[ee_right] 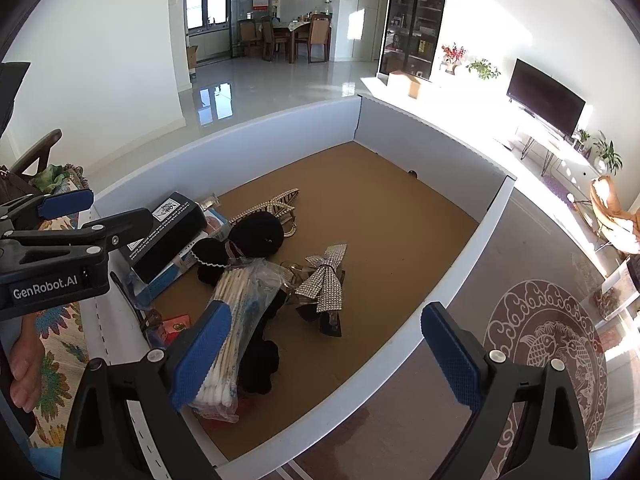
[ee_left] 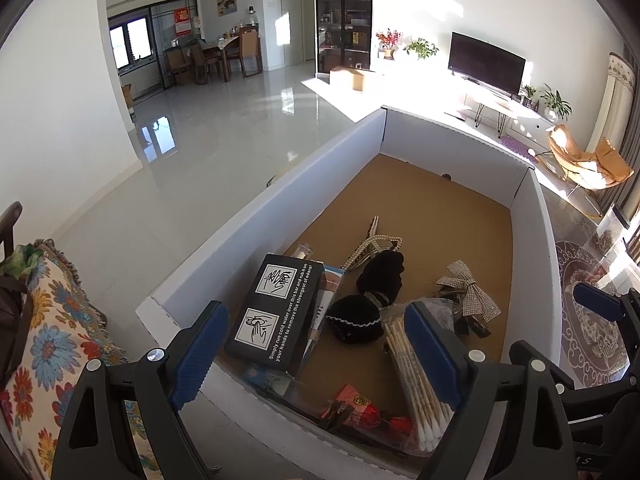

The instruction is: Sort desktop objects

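- The left gripper hovers over the near end of a white-walled cardboard tray, its blue-padded jaws spread wide with nothing between them.
- The right gripper hangs over the tray's near right corner, jaws likewise apart and empty.
- In the tray, a black box lies at 9 o'clock of a bag of cotton swabs; a rhinestone bow sits at 1 o'clock of the bag, black hair ties at 12 o'clock.
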`<state>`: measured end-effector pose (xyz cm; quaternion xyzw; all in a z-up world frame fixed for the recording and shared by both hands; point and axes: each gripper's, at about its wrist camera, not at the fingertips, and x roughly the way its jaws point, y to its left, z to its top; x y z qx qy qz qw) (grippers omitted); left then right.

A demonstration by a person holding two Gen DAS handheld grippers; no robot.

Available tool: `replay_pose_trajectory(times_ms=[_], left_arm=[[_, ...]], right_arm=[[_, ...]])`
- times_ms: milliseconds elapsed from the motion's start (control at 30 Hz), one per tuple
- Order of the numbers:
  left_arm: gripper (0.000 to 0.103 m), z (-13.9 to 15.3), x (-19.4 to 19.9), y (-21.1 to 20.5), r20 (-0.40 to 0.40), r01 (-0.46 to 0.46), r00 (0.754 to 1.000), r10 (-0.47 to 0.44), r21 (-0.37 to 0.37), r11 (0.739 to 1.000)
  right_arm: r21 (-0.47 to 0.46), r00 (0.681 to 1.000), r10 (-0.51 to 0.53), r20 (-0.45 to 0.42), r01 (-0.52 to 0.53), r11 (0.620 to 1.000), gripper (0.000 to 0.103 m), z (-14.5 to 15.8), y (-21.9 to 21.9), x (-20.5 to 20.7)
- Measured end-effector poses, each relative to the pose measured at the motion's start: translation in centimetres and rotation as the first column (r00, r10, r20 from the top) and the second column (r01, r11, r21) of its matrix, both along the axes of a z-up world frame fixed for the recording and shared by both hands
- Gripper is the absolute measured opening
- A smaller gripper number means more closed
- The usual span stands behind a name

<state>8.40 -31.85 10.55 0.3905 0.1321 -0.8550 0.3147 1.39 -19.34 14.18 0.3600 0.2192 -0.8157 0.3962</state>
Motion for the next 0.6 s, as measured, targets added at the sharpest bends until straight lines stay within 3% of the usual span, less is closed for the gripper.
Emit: replay_pose_trajectory(times_ms=[600], left_arm=[[0.09, -0.65, 0.08, 0.43, 0.012, 0.0, 1.0, 0.0, -0.007, 1.0]], right_arm=[[0.003, 1.0, 0.013, 0.0, -0.013, 1.0, 0.096, -0.19, -0.26, 0.19]])
